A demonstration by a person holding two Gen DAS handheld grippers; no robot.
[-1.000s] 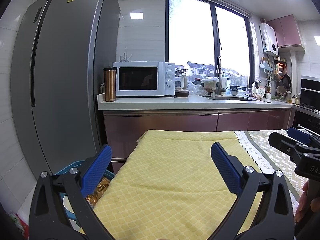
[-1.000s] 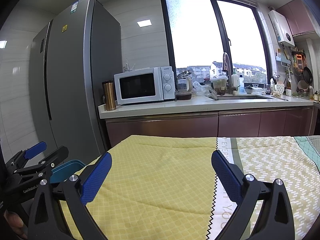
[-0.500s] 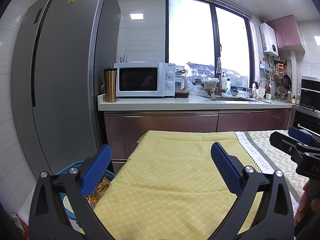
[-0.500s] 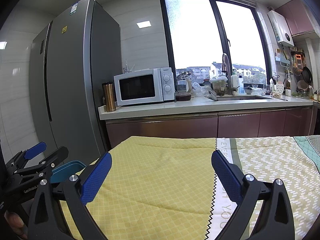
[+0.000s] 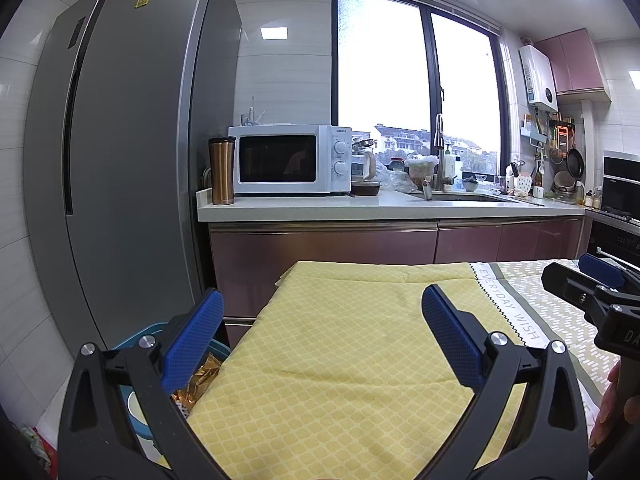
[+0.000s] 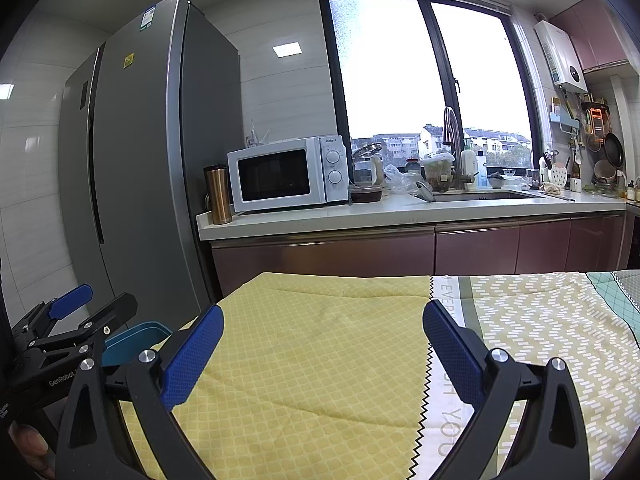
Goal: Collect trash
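Left wrist view: our left gripper [image 5: 322, 338] hangs with jaws spread wide, nothing between them, over a yellow cloth [image 5: 344, 360] covering the bench. Below the bench's left edge sits a blue bin [image 5: 138, 334]; crumpled gold wrapper trash [image 5: 198, 380] lies inside it, partly hidden behind the left finger, so we cannot tell its long axis or which way it points. No loose trash shows on the cloth. Microwave [image 5: 290, 159] and copper tumbler [image 5: 221, 171] stand on the far counter.

Right wrist view: our right gripper [image 6: 322, 352] is likewise wide open and empty above the cloth, with the left gripper and bin rim at far left. Judgement: collection looks nearly finished. To do this step well, we should sweep both cameras across the patterned right side of the cloth before closing on anything.
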